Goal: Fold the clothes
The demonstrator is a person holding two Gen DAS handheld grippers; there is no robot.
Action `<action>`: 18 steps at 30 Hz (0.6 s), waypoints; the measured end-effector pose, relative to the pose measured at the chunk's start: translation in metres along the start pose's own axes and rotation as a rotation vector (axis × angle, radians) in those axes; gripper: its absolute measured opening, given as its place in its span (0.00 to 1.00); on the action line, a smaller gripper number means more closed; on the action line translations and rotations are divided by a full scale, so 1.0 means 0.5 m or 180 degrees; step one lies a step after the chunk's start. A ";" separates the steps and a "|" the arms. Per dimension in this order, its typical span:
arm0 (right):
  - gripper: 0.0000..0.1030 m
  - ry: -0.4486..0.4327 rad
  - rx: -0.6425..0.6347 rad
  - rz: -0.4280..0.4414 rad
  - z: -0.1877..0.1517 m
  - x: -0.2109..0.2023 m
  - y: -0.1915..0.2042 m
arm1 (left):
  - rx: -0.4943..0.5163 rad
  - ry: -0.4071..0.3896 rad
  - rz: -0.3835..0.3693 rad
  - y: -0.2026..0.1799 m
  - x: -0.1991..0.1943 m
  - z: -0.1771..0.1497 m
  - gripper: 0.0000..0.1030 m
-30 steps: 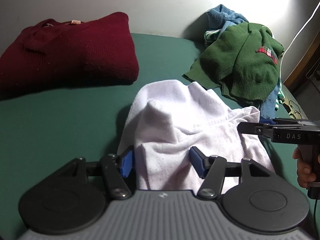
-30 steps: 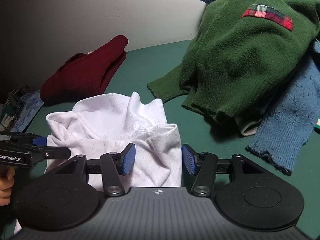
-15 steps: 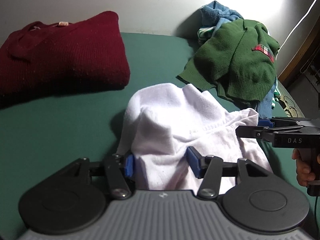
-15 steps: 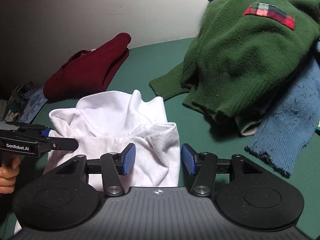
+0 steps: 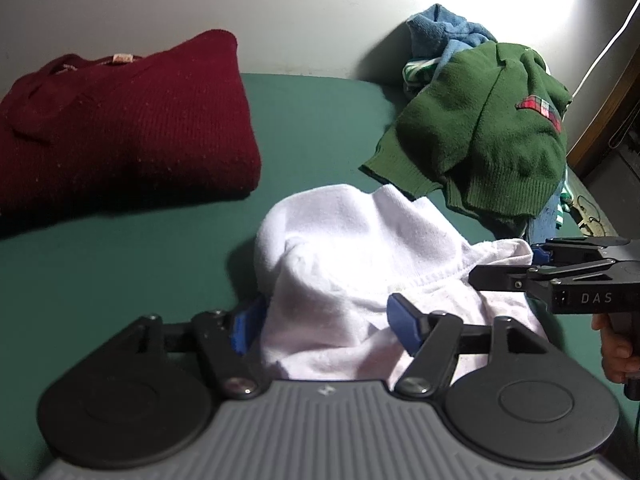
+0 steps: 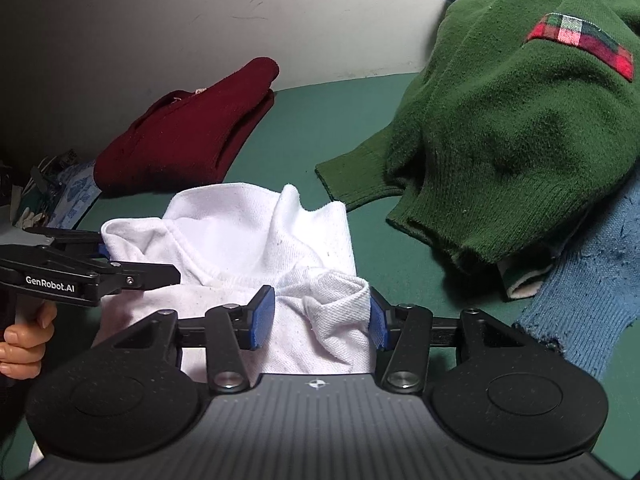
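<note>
A crumpled white garment (image 5: 340, 240) (image 6: 240, 232) lies on the green cover (image 5: 120, 272). My left gripper (image 5: 320, 312) straddles its near left edge; the jaws are opening, and cloth lies loose between the blue pads. My right gripper (image 6: 320, 316) is at the garment's right corner. Its jaws are closing, and a bunched fold is pinched between its pads. Each gripper also shows side-on in the other's view, the right gripper (image 5: 500, 276) at the right and the left gripper (image 6: 140, 268) at the left. A hand (image 6: 24, 340) holds the left one.
A folded dark red sweater (image 5: 120, 120) (image 6: 192, 128) rests at the back left against the wall. A green sweater (image 5: 492, 132) (image 6: 520, 140) with a plaid patch is heaped over blue knitwear (image 6: 580, 300) at the right. Clutter (image 6: 48, 192) sits beyond the left edge.
My left gripper's pads have spread wider apart around the cloth. The right gripper's pads have come slightly closer, and the white fold between them is more bunched.
</note>
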State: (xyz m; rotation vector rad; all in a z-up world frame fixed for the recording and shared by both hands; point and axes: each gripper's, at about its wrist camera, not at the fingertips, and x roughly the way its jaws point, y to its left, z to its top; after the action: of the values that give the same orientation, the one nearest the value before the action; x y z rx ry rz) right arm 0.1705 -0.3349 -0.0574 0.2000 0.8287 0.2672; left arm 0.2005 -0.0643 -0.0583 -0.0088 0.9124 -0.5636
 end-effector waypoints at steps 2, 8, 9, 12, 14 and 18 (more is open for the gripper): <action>0.47 -0.0002 -0.0008 -0.0065 0.000 0.001 0.006 | 0.0030 0.0005 0.0070 -0.007 0.003 0.001 0.68; 0.40 -0.0065 0.0002 -0.0355 -0.010 0.003 0.030 | 0.0014 0.0010 0.0426 -0.029 0.013 -0.001 0.71; 0.40 -0.0069 -0.0025 -0.0407 -0.013 0.004 0.037 | 0.0019 0.0001 0.0461 -0.032 0.014 -0.003 0.71; 0.41 -0.0086 -0.0064 -0.0510 -0.018 0.006 0.049 | 0.0012 -0.0012 0.0530 -0.039 0.015 -0.005 0.71; 0.41 -0.0105 -0.0012 -0.0521 -0.020 0.004 0.048 | 0.0006 -0.0015 0.0554 -0.041 0.016 -0.006 0.69; 0.21 -0.0156 0.0110 -0.0523 -0.023 0.002 0.041 | 0.0013 -0.0007 0.0588 -0.041 0.015 -0.005 0.63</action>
State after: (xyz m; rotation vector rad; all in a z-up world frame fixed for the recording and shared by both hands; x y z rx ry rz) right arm 0.1593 -0.3142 -0.0599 0.1690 0.7968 0.0936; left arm 0.1928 -0.0845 -0.0606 0.0779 0.8992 -0.3937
